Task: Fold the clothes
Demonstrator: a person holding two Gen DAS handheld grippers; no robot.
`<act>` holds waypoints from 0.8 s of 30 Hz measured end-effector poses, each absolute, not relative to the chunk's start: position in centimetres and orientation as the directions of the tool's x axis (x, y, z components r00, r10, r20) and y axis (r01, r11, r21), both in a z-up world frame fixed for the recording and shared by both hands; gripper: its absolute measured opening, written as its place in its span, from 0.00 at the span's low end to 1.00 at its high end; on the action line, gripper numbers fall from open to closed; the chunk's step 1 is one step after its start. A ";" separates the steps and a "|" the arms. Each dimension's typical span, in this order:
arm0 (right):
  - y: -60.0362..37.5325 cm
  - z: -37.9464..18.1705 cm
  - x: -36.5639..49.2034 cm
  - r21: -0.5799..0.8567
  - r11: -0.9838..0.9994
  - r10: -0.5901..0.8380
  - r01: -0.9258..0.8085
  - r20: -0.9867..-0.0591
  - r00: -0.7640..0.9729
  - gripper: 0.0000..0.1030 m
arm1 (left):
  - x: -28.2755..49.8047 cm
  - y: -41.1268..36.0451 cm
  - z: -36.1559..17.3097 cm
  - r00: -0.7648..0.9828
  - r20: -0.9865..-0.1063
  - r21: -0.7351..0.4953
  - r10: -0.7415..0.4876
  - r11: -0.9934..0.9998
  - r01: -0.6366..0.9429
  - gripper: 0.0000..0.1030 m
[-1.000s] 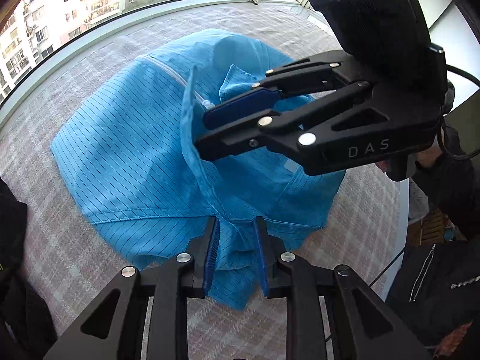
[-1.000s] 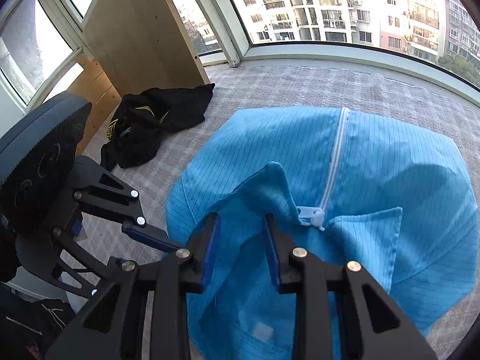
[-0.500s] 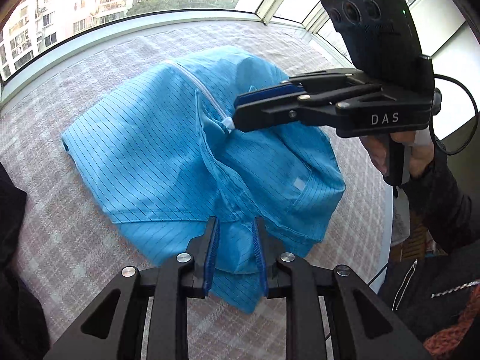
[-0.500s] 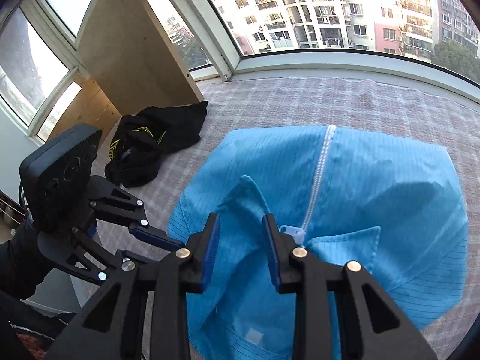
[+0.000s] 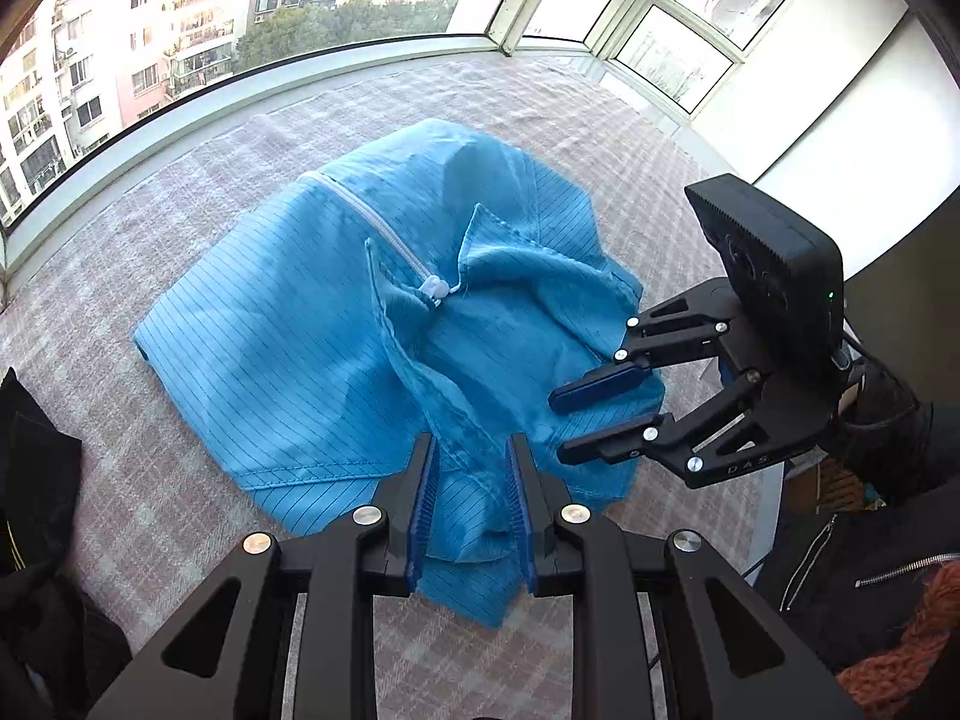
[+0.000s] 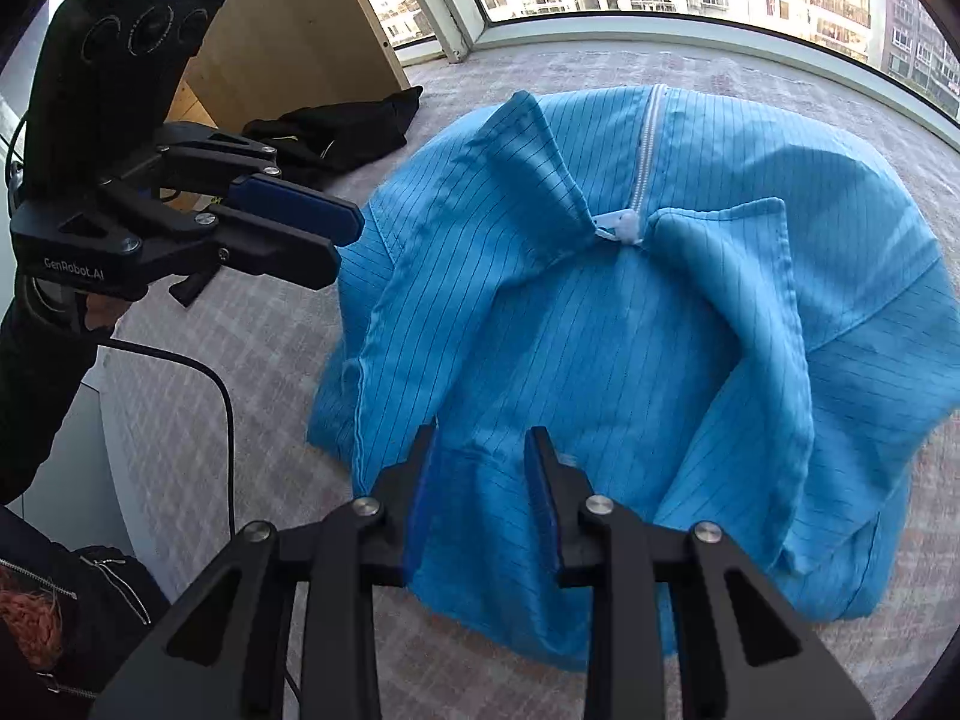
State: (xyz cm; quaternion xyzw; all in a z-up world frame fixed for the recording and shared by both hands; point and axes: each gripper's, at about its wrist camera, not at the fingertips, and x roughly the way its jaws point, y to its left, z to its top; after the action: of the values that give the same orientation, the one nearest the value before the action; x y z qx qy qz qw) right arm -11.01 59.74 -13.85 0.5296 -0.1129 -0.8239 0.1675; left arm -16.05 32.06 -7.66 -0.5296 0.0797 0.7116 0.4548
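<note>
Looking down both cameras, you had the blue jacket (image 5: 312,354) lying spread on the checked cloth (image 5: 150,498) by the window ledge (image 5: 252,96), zip side up, white zipper (image 6: 645,150) closed to the pull (image 6: 618,227) with the two collar flaps opened out on either side. Your left gripper (image 5: 469,468) sat low over the jacket's near edge, jaws narrow but parted, a raised ridge of blue fabric running between the pads; whether the pads actually pinched it you couldn't tell from either view. Your right gripper (image 6: 480,462) was over the opposite side of the jacket, near its edge, jaws also narrowly parted with fabric showing in the gap below them, pads not visibly pressing on it. In the left camera the right gripper (image 5: 579,420) hung just above the jacket's right edge, fingers apart, nothing between them. A black garment (image 6: 336,132) lay on the cloth beside a wooden panel (image 6: 288,18), well apart from the jacket.
</note>
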 end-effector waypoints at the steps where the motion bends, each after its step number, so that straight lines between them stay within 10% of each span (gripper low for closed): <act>1: 59.9 -13.7 -10.9 0.376 -0.915 -0.403 0.147 -0.827 -0.391 0.28 | -16.3 32.1 -7.3 -0.016 -0.822 -0.372 0.569 -0.559 -0.741 0.20; 21: 54.3 -14.3 -6.9 0.194 -0.945 -0.293 0.264 -0.861 -0.416 0.28 | -14.8 31.9 -8.7 0.016 -0.872 -0.316 0.489 -0.538 -0.781 0.23; 24: 53.7 -14.7 -7.3 0.179 -0.945 -0.277 0.272 -0.881 -0.384 0.05 | -13.1 32.2 -9.9 0.010 -0.900 -0.256 0.437 -0.508 -0.823 0.23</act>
State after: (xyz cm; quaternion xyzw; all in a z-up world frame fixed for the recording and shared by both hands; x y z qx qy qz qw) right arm -7.33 53.73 -14.75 0.5300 -0.0026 -0.8318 0.1651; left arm -13.09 32.23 -9.88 -0.5393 0.1788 0.6806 0.4626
